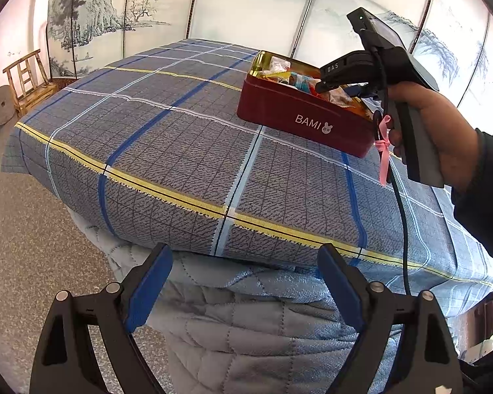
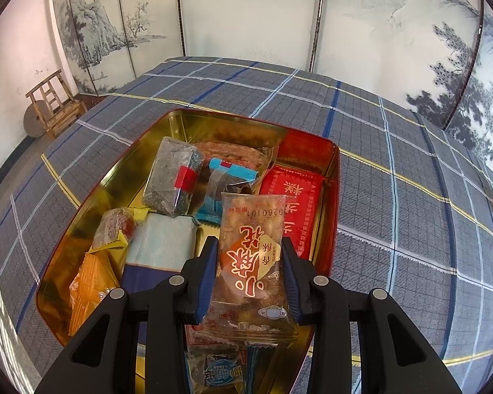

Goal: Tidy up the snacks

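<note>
Your right gripper (image 2: 249, 256) is pinching a clear snack packet (image 2: 251, 262) with red characters, holding it by its sides just above the open tin (image 2: 332, 177). The tin sits on the plaid bedspread (image 2: 394, 151), and it already holds a jumble of wrapped snacks: a dark block with a red band (image 2: 172, 177), a pale blue packet (image 2: 161, 243), an orange one (image 2: 92, 279) and a red packet (image 2: 292, 203) along the right wall.

You are at the placing step, by the look of it. Aim for the bare gold floor in the middle, between the pale blue packet and the red one, so the new packet lies flat rather than perched on the pile. Bring the packet low before you let go; dropped from this height it may slide onto the others or stand on edge. Part the fingers only once its lower seam rests on something, then pull straight back so the pads do not drag it out again.

Your left gripper (image 1: 246, 282) hangs spread wide and empty near the bed edge, well apart from the tin (image 1: 299, 115). Keep it there, or steady the tin's near wall if the tin shifts on the soft bedding.
</note>
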A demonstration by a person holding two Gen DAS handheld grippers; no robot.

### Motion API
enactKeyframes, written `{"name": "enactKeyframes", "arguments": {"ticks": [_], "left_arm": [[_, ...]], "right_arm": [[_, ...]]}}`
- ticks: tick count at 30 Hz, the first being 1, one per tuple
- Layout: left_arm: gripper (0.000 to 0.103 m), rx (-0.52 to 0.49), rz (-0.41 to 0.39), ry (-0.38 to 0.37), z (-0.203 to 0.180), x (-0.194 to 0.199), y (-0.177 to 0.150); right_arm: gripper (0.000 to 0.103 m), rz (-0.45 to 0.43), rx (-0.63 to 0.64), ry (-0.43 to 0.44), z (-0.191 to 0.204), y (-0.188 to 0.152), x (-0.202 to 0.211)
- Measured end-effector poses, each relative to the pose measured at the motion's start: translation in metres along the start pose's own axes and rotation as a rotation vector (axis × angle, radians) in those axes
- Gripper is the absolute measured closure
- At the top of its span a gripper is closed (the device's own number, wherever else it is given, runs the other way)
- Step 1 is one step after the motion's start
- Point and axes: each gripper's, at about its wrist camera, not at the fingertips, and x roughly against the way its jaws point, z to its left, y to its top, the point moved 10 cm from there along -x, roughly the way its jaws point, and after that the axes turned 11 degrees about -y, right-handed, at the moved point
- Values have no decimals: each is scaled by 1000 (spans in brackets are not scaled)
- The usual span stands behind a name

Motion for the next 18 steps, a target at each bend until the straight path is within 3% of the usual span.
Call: {"name": "enactKeyframes", "arguments": {"ticks": [11, 15, 18], "left_arm": [[16, -22, 2, 30, -5, 4, 1], [15, -37, -8, 63, -6, 10, 5], [6, -51, -11, 97, -7, 11, 9]], "right_arm": [[63, 3, -21, 35, 0, 0, 1], [53, -26, -43, 48, -6, 2, 14], [46, -57, -63, 54, -14, 4, 32]]}}
